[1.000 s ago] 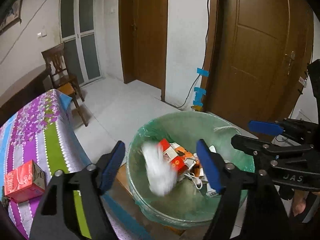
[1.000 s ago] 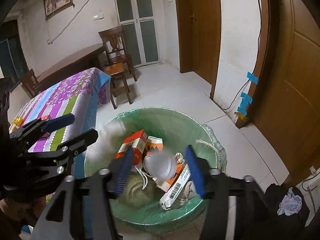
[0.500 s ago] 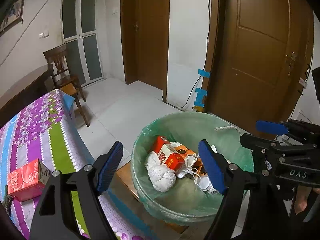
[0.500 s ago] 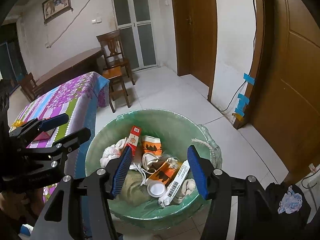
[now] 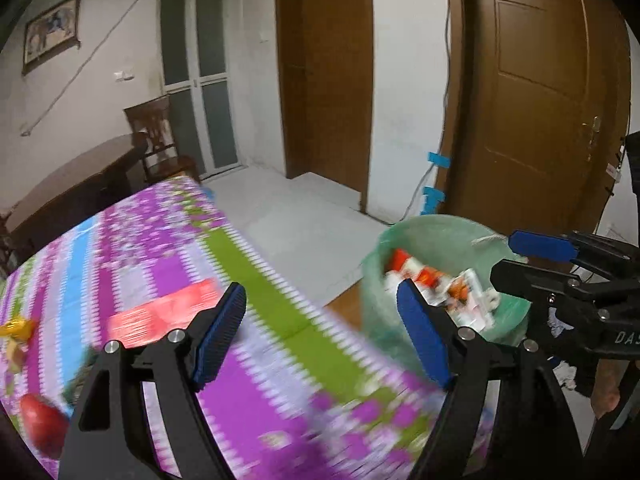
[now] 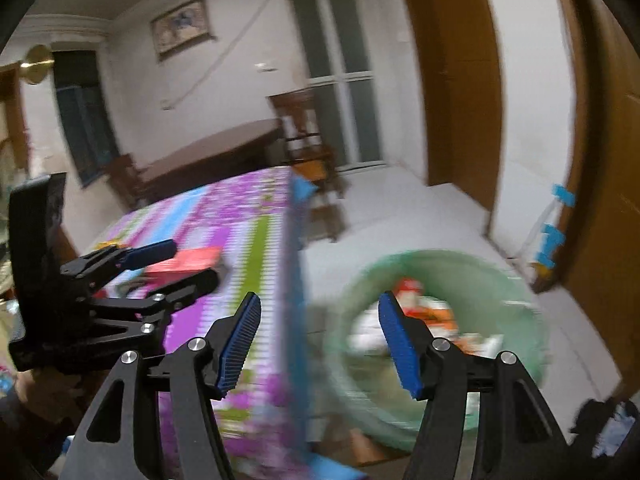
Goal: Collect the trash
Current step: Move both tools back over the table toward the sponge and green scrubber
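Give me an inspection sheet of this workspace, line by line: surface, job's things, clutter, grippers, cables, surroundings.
Surface: table with a purple, green and blue striped cloth, blurred.
Job's things: green-lined bin beside the table, holding cartons and white scraps; red box lying on the cloth.
Clutter: yellow wrapper and a red round thing at the cloth's left edge; too blurred to name.
Grippers: left gripper open, nothing between the fingers; right gripper opening, also empty.
Cables: a cord runs down the wall by blue tape.
Surroundings: brown doors, wooden chair, framed picture, tiled floor.
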A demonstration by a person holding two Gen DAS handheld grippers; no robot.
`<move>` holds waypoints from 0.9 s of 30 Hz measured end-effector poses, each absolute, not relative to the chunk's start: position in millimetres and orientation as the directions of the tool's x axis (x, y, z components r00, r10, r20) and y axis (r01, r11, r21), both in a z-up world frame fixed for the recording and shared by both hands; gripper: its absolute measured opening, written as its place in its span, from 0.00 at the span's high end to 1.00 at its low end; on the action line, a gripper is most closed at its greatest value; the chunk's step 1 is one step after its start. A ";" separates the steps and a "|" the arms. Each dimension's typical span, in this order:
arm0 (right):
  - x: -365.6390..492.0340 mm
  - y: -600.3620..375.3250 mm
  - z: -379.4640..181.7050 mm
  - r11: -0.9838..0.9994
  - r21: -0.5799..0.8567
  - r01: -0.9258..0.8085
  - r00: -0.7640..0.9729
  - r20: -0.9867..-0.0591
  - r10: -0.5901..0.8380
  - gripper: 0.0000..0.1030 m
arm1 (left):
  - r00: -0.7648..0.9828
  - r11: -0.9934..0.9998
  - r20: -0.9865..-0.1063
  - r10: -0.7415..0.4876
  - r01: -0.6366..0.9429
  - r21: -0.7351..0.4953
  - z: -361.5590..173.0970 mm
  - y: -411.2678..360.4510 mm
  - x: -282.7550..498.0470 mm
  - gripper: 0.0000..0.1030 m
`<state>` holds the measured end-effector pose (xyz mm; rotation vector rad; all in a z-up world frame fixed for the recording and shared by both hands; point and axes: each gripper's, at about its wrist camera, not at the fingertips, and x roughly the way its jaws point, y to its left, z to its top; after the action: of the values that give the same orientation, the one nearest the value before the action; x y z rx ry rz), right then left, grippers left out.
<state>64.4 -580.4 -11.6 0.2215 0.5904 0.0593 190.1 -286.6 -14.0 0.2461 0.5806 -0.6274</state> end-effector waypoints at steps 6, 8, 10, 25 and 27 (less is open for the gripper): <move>88.5 -505.6 -10.0 0.967 0.225 -0.115 0.801 -0.555 0.224 0.39 | 0.700 0.847 -0.579 -0.417 0.530 0.031 1.0 -193.9 209.6 0.28; 96.9 -482.7 -11.3 0.964 0.224 -0.141 0.788 -0.564 0.246 0.39 | 0.720 0.872 -0.582 -0.378 0.489 0.038 4.4 -160.2 220.4 0.28; 106.4 -462.5 -12.7 0.960 0.226 -0.167 0.773 -0.574 0.269 0.39 | 0.728 0.890 -0.594 -0.342 0.454 0.043 5.9 -125.9 232.1 0.28; 215.9 -318.4 -16.3 0.874 0.380 -0.303 0.593 -0.643 0.485 0.39 | 0.678 0.986 -0.729 -0.092 0.162 0.027 -46.2 120.5 340.7 0.22; 233.0 -302.3 -20.7 0.878 0.384 -0.287 0.573 -0.666 0.478 0.39 | 0.672 0.987 -0.734 -0.096 0.161 0.019 -55.8 129.7 348.8 0.22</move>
<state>233.0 -302.3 -20.7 0.2446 0.8498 0.4535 348.8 129.7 -55.8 0.0848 0.8209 -0.1447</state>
